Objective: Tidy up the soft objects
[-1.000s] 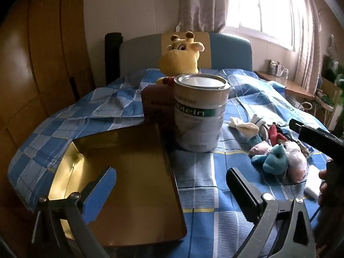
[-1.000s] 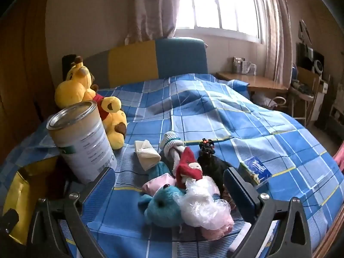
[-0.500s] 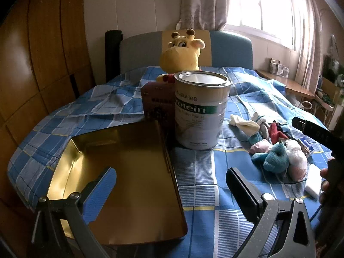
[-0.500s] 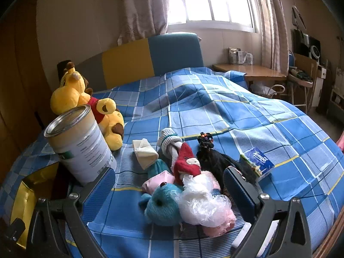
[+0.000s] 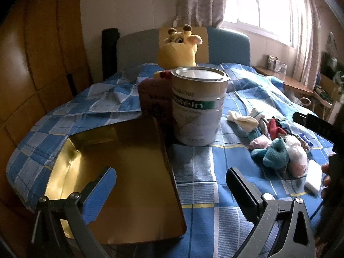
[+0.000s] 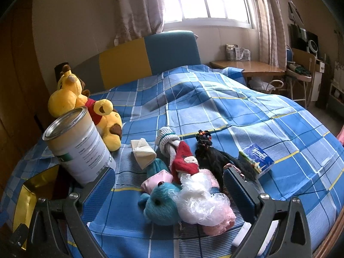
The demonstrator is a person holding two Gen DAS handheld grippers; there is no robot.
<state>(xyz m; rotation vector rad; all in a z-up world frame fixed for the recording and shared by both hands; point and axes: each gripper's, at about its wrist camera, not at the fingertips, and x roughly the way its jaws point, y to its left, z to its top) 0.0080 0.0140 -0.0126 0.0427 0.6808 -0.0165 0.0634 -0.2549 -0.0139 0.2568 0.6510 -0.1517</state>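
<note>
Soft-toy pile point(image 6: 182, 185) lies on the bed's blue checked cover point(image 6: 215, 116), right of the tin and near the front edge. At its front: a teal plush point(image 6: 161, 206), touching a crumpled clear plastic wrap point(image 6: 197, 202) over something pink. Behind these, a red-hatted figure point(image 6: 185, 161), a grey-white sock point(image 6: 166, 139), a folded cream sock point(image 6: 143, 152) and a black hair piece with coloured beads point(image 6: 206, 148). Same pile seen from the left wrist view at far right point(image 5: 277, 148).

Right gripper point(image 6: 167, 195): jaws wide open, empty, hovering just over the pile's near side; teal plush and plastic lie between the fingers in view. Contact cannot be told.

Left gripper point(image 5: 169, 191): jaws wide open, empty, above the gold tray point(image 5: 120, 172), which sits at the bed's left front corner.

White tin with green label point(image 5: 197, 107) stands upright just behind the tray's right far corner; a dark red box point(image 5: 152, 105) stands against its left side. Yellow giraffe plush point(image 5: 178, 49) sits behind the tin, by the headboard point(image 6: 150, 56). Blue Tempo tissue pack point(image 6: 258, 159) lies just right of the pile. A hand point(image 5: 326, 178) shows at the right edge of the left wrist view.
</note>
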